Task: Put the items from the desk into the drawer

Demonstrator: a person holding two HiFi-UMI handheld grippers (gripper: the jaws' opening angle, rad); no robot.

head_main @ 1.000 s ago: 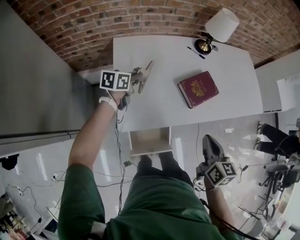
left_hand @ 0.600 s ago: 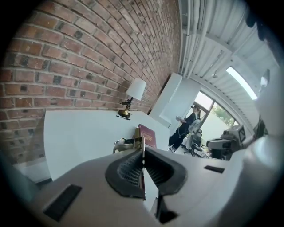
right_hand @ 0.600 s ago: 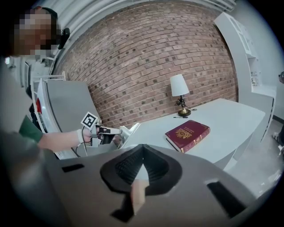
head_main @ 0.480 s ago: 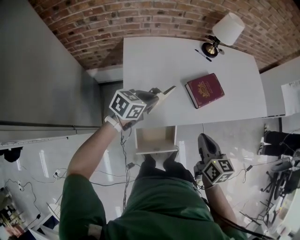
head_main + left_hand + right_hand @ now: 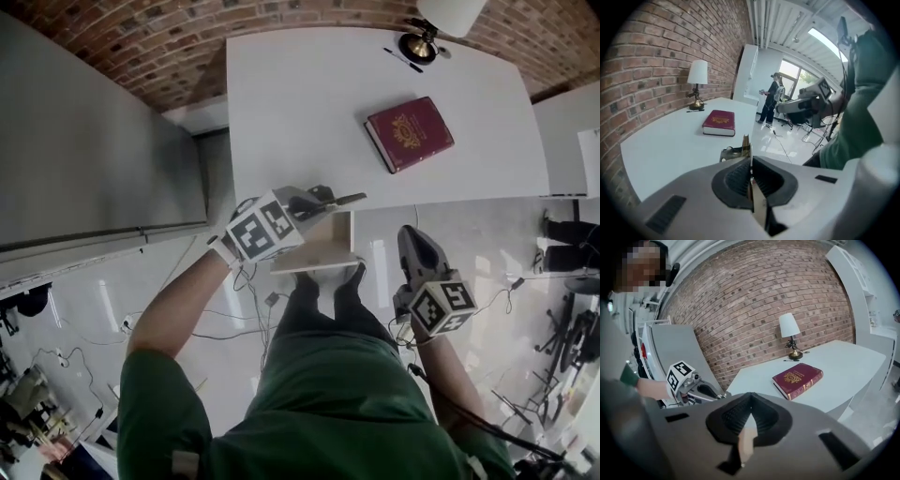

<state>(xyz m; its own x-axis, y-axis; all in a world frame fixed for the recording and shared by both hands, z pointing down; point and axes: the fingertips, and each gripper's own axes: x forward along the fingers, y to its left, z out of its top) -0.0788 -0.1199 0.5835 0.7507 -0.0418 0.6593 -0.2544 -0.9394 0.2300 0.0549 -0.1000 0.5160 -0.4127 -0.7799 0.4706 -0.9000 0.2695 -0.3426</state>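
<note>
The left tool (image 5: 321,201) is clamped shut on a thin tan item (image 5: 345,198). The left gripper view shows this item (image 5: 746,143) edge-on between the pressed pads, with a grey metal part at its far end. What the item is cannot be told. In the head view it points right. It crosses the near edge of the counter (image 5: 300,103) and the far left corner of the open drawer (image 5: 319,263). Whether it touches either one cannot be told. The drawer juts out toward the person from under the counter's near edge, and its pale inside is partly covered by the tool.

The right tool (image 5: 412,236) hangs to the right of the drawer, off the counter and over the glossy floor. Its jaws are closed together with nothing gripped, as the right gripper view (image 5: 750,408) shows.

Farther out on the white counter, a dark red book (image 5: 410,133) lies flat, right of centre and well apart from both tools. Beyond it, at the far right corner, a black pen (image 5: 397,59) lies just beside the brass base of a table lamp (image 5: 441,23) with a white shade. A brick wall (image 5: 141,47) runs behind the counter.
</note>
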